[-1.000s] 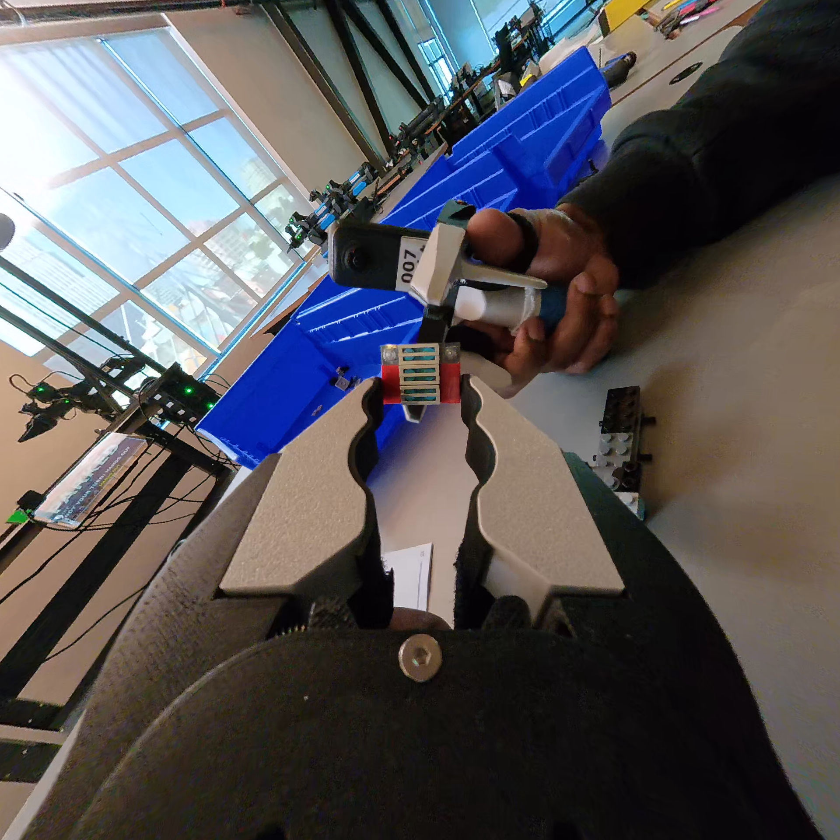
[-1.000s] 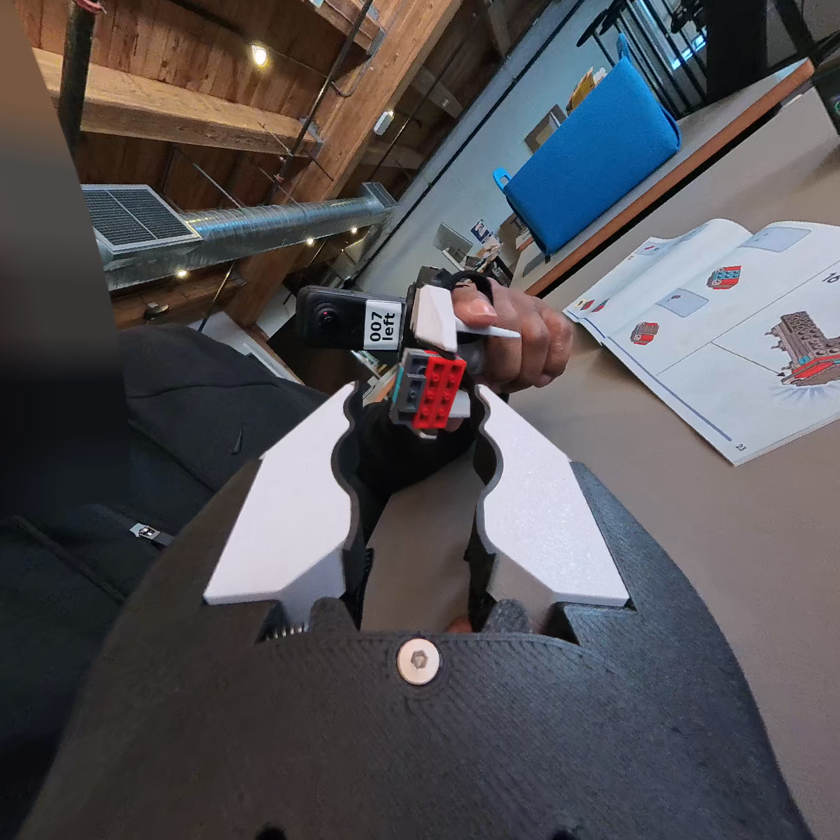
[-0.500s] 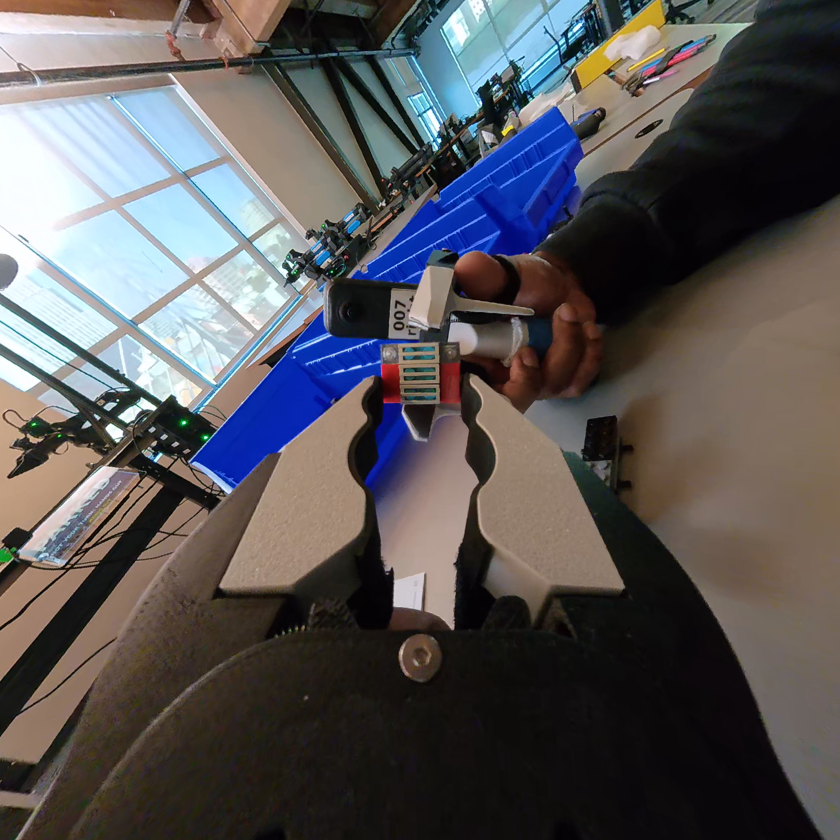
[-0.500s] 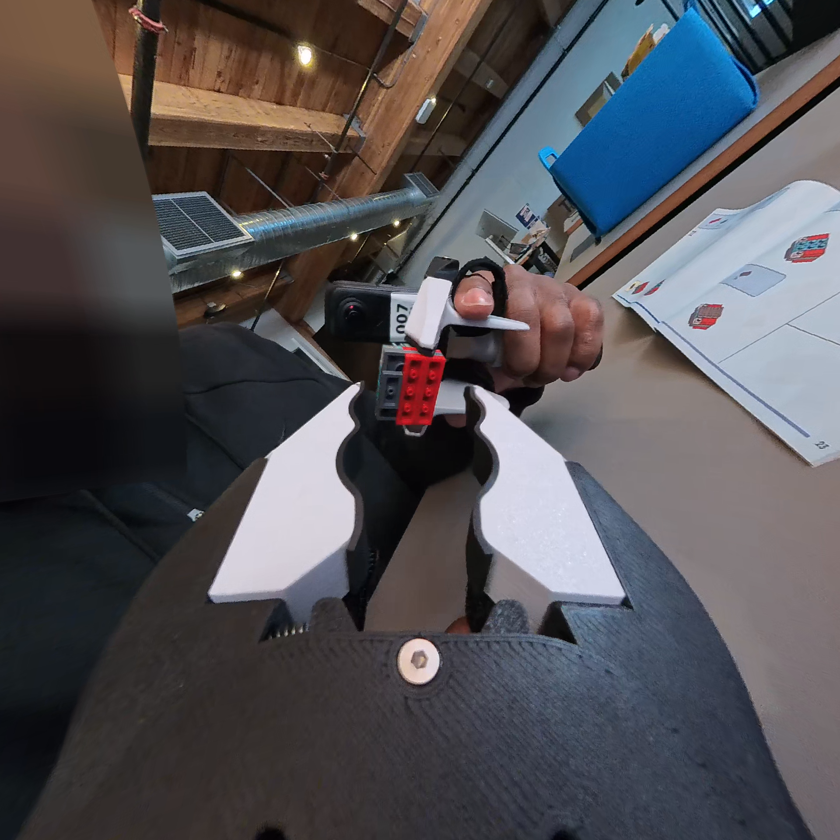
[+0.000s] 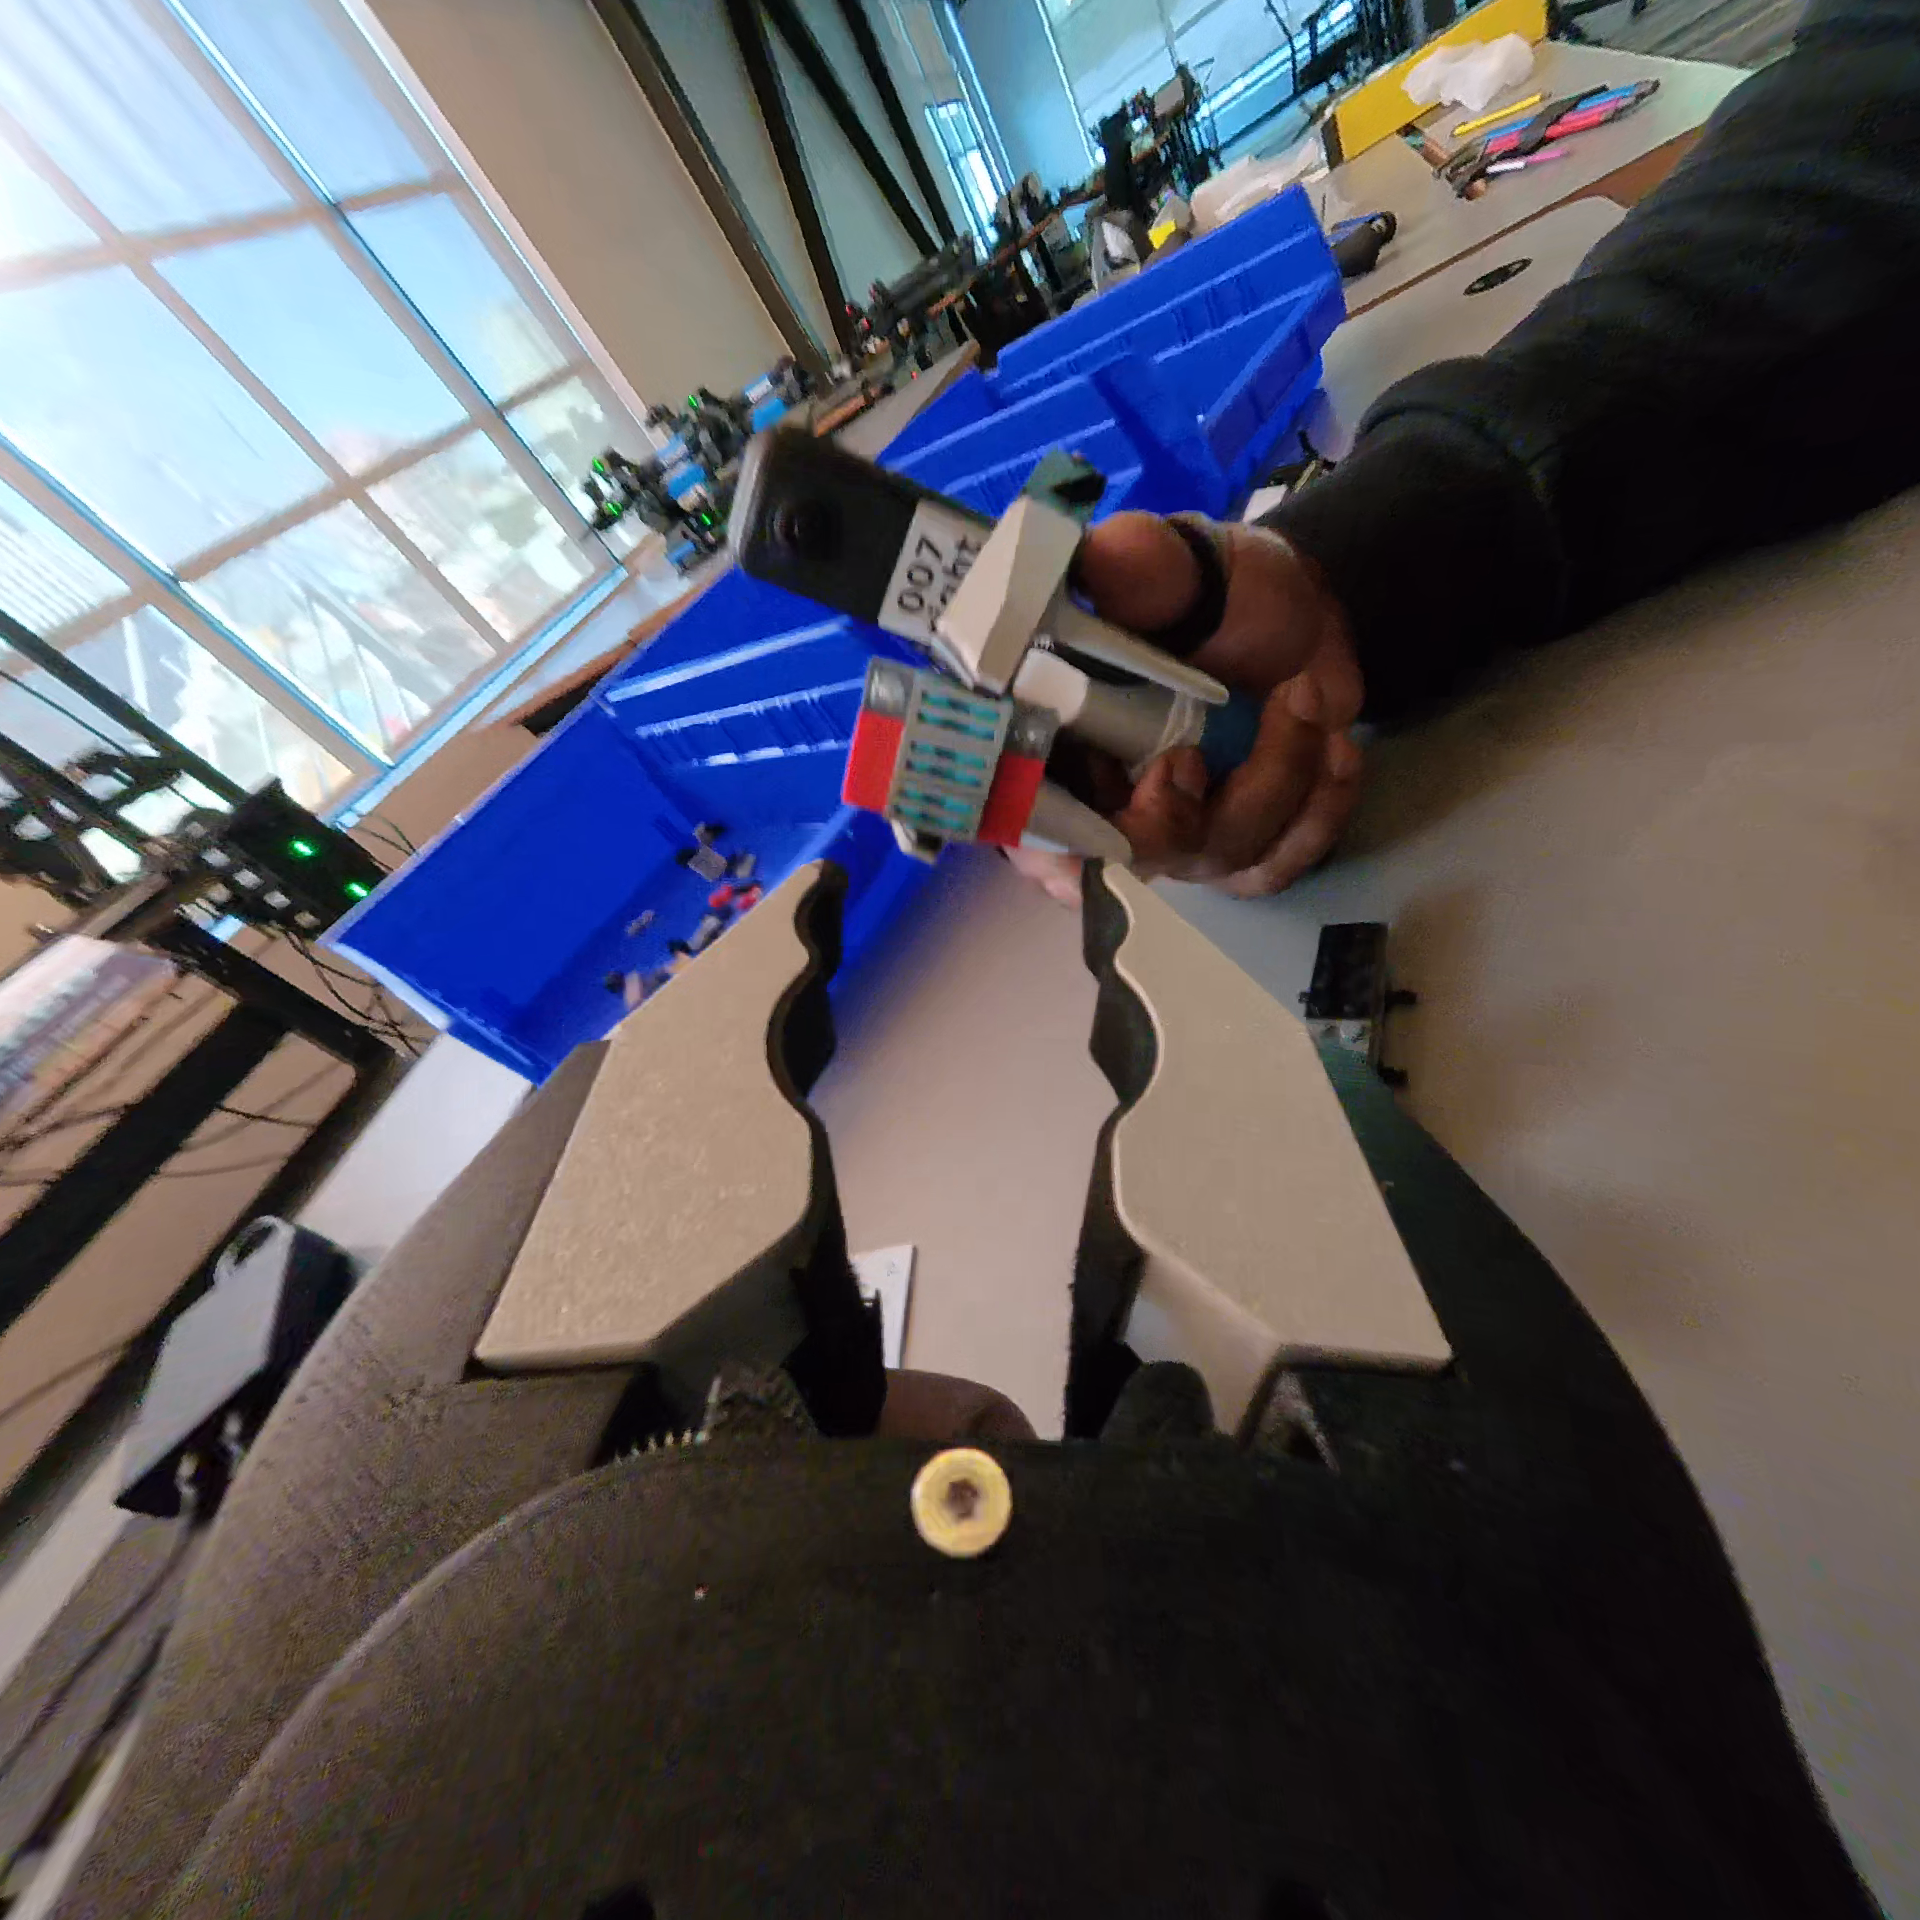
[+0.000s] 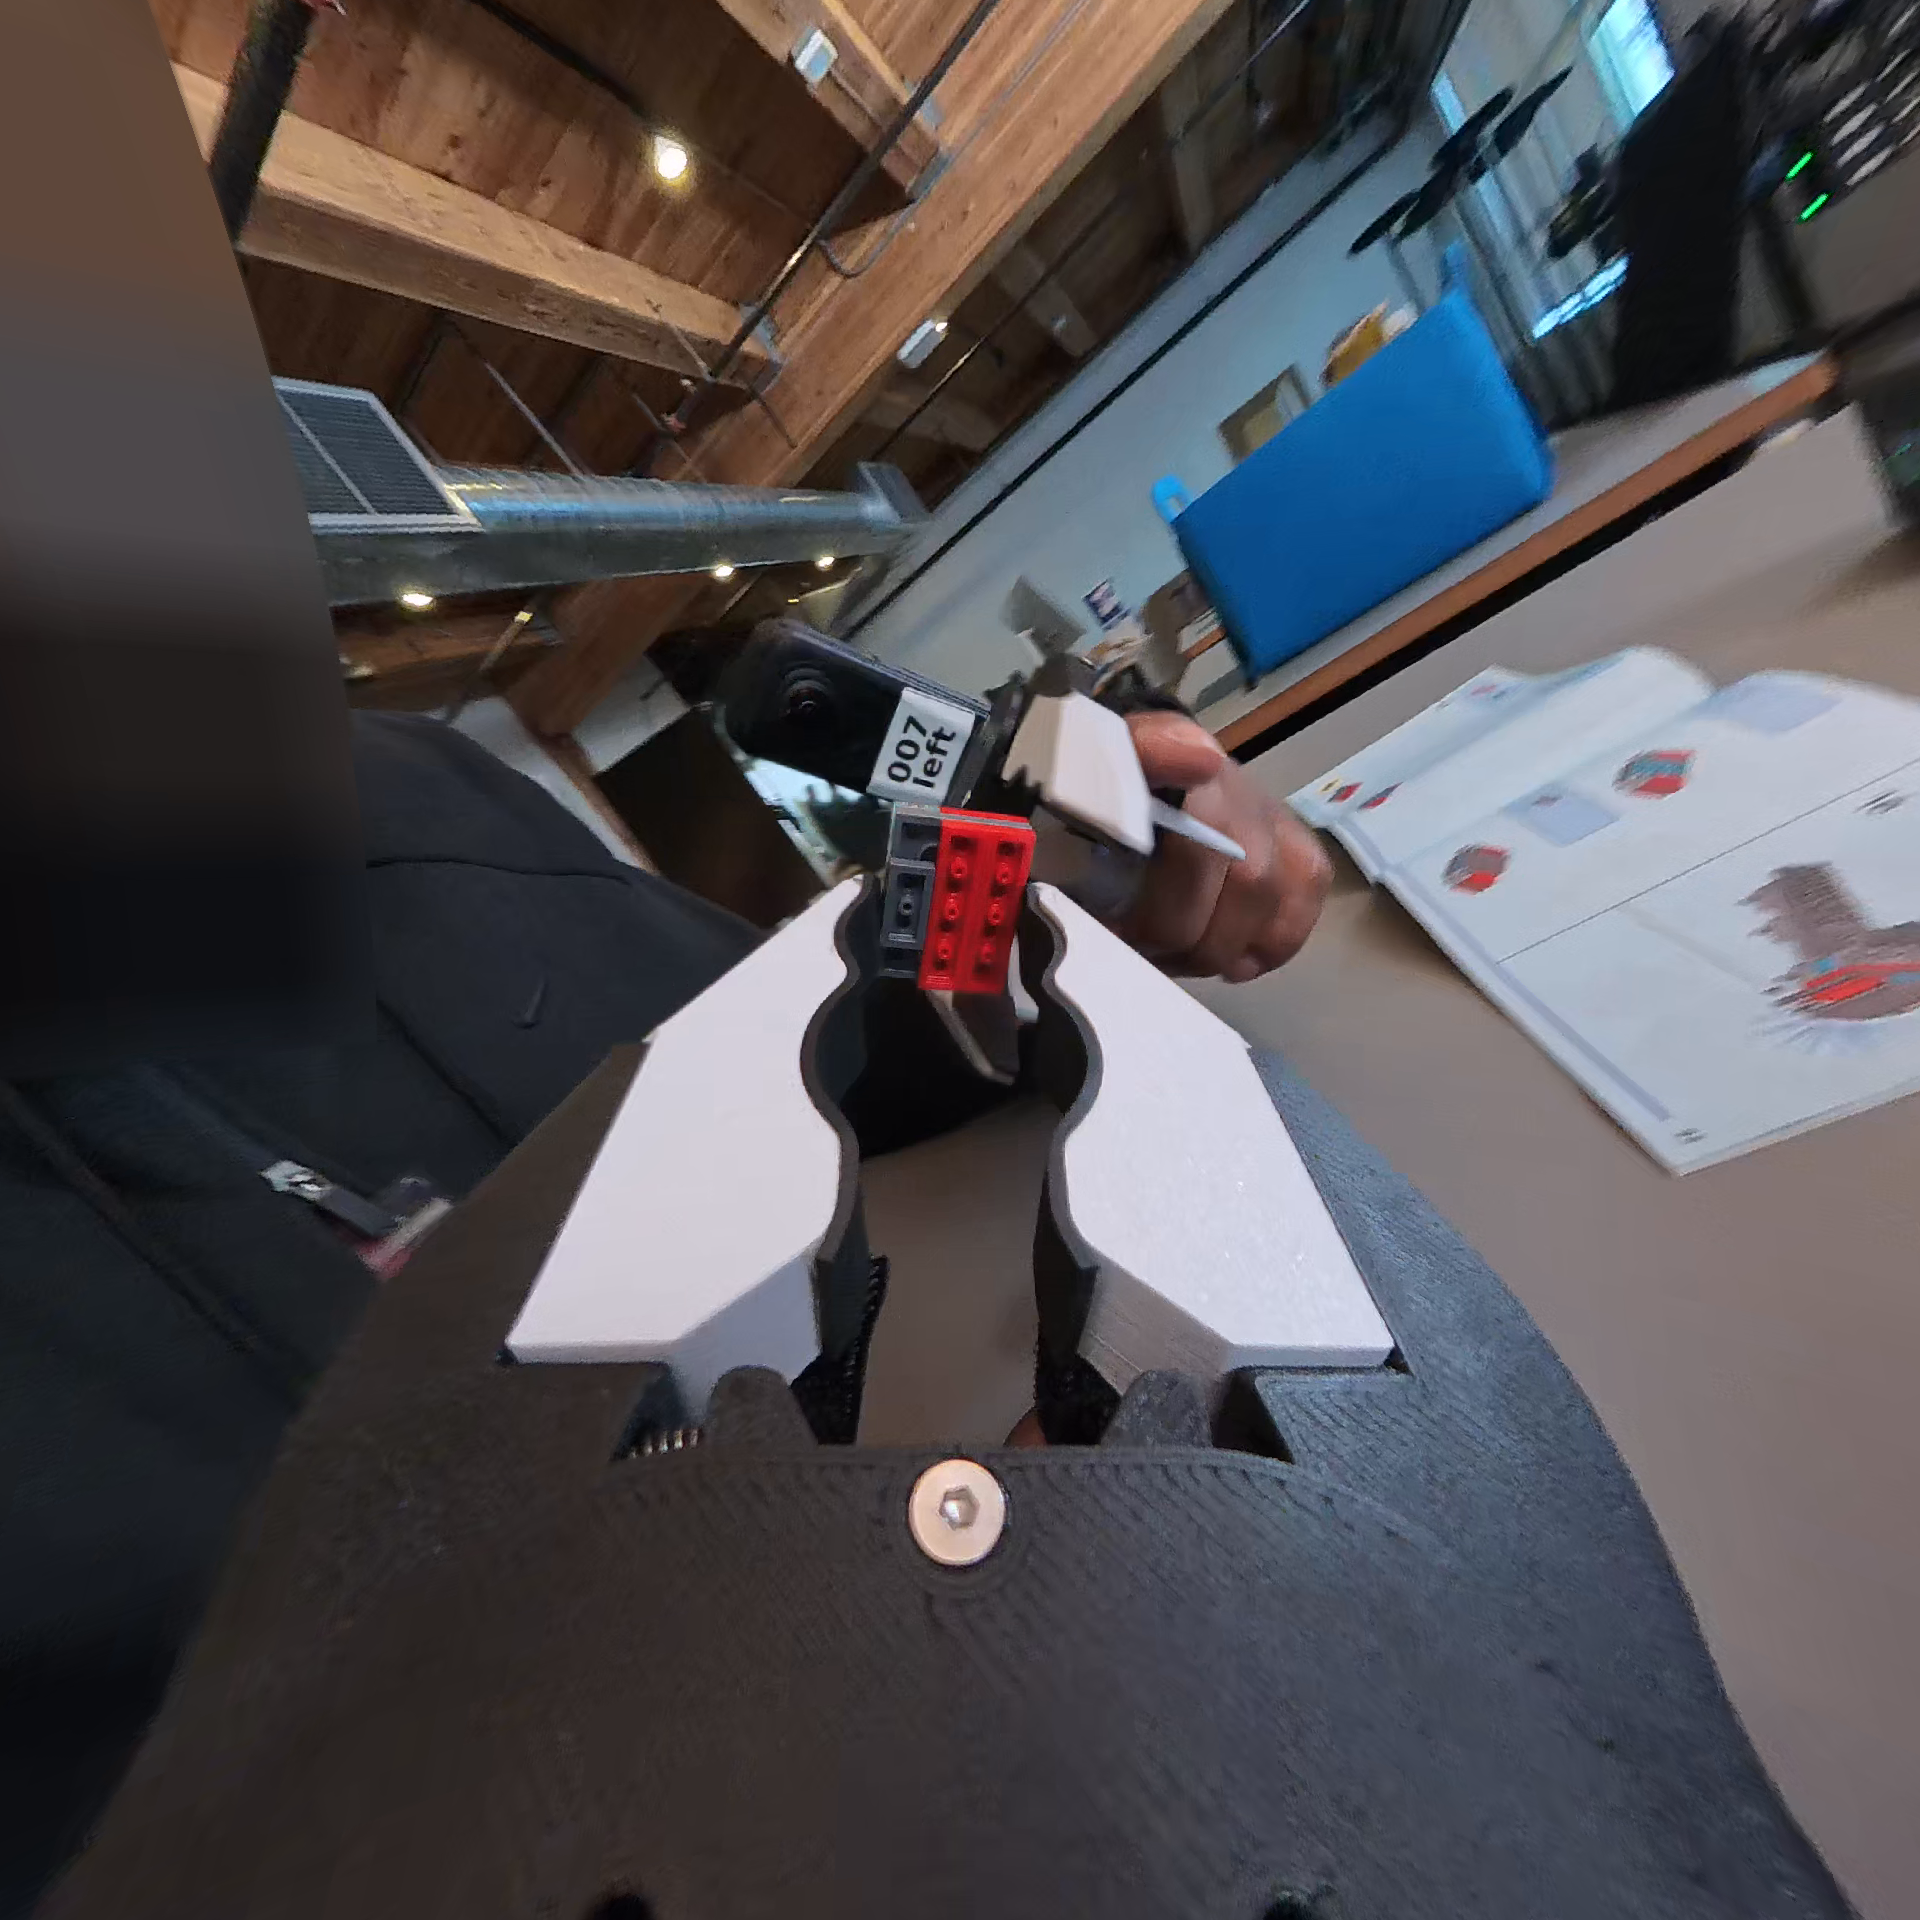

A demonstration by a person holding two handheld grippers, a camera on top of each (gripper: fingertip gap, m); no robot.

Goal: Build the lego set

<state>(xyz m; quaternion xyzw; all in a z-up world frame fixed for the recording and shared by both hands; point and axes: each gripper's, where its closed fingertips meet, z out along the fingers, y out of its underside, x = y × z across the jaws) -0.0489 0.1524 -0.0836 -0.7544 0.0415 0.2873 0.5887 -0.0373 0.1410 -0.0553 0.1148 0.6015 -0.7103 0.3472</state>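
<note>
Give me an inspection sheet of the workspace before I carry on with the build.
Surface: grey table, mostly bare.
Job's things: red and grey lego assembly in the air; dark lego build on the table; open instruction booklet; blue bin with loose pieces.
Clutter: paper slip; markers on a far table.
Grippers: left gripper open, empty; right gripper shut on the lego assembly.
Cables: dark cables under a stand off the table, blurred.
Surroundings: large windows, wooden ceiling, metal duct.
</note>
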